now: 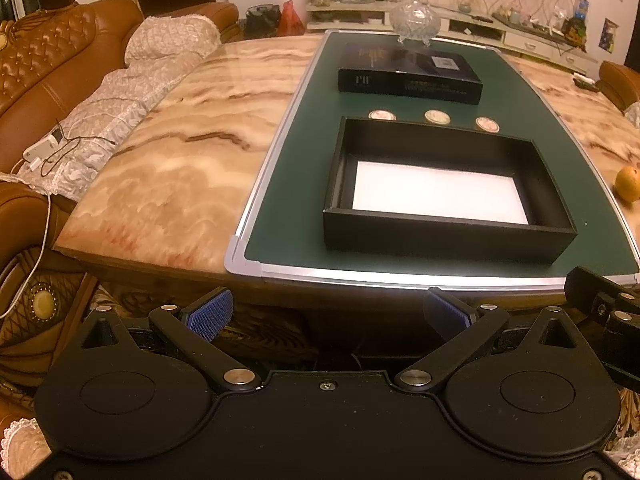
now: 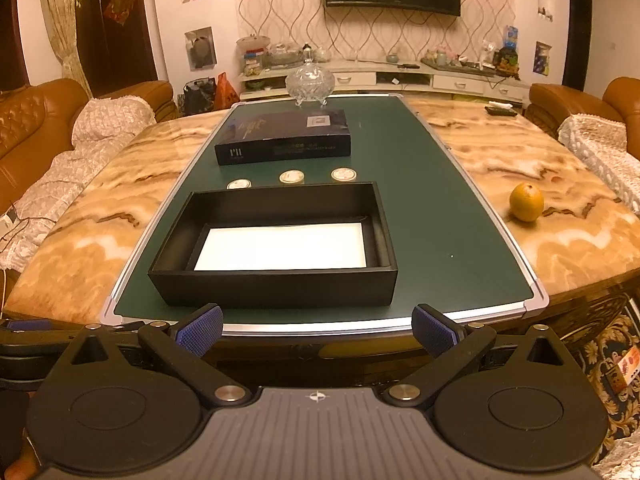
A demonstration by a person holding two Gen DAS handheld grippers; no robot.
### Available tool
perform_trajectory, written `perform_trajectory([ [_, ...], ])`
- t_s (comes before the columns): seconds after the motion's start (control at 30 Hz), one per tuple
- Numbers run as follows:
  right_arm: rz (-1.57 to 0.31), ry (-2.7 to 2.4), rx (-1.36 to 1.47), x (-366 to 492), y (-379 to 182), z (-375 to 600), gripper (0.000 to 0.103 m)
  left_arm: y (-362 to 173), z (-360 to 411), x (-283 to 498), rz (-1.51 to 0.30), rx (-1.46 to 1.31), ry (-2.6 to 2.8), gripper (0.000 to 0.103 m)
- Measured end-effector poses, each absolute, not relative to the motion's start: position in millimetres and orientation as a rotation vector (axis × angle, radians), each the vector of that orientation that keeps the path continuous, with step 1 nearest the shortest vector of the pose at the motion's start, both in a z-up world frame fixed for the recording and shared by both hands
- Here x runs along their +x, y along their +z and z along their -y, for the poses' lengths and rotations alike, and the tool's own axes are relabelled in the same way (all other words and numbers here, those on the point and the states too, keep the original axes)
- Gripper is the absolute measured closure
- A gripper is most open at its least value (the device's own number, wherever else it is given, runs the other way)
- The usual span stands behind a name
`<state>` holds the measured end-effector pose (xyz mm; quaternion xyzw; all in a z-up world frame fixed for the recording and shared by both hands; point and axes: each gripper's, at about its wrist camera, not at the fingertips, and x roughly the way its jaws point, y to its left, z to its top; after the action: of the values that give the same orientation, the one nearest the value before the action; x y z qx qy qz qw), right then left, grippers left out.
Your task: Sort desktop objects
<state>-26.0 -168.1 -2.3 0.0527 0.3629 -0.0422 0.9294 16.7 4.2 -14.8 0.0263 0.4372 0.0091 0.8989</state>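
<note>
An open black box (image 1: 448, 236) (image 2: 276, 286) with a white bottom sits on the green mat (image 1: 292, 208) (image 2: 440, 240). Behind it lie three round coins (image 1: 437, 116) (image 2: 291, 177) in a row. Behind those lies a dark closed box lid (image 1: 408, 74) (image 2: 284, 136). My left gripper (image 1: 328, 316) is open and empty, held off the table's near edge. My right gripper (image 2: 318, 332) is open and empty, also short of the near edge. The right gripper's side shows in the left wrist view (image 1: 604, 308).
A crystal lidded bowl (image 1: 415, 20) (image 2: 309, 82) stands at the mat's far end. An orange (image 1: 628, 184) (image 2: 526, 202) lies on the marble table (image 1: 192, 160) (image 2: 560, 216) right of the mat. Leather sofas (image 1: 52, 72) (image 2: 36, 120) flank the table.
</note>
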Motion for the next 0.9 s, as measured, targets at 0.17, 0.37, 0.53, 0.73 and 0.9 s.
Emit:
perform_trajectory([
  [0.17, -0.748, -0.090, 0.095, -22, -4, 167, 0.000, -15, -4, 19, -0.909, 0.053, 0.019, 0.000],
  [0.37, -0.760, -0.087, 0.085, -16, -8, 165, 0.000, -17, -4, 23, -0.915, 0.056, 0.021, 0.000],
  [0.53, -0.763, -0.082, 0.072, -10, -8, 163, 0.000, -15, -4, 28, -0.912, 0.058, 0.025, 0.000],
  [0.73, -0.771, -0.086, 0.059, 0, -9, 161, 0.000, -11, -5, 35, -0.903, 0.056, 0.037, 0.000],
  [0.9, -0.772, -0.092, 0.048, 7, -10, 161, 0.000, -12, -5, 41, -0.904, 0.058, 0.043, 0.000],
])
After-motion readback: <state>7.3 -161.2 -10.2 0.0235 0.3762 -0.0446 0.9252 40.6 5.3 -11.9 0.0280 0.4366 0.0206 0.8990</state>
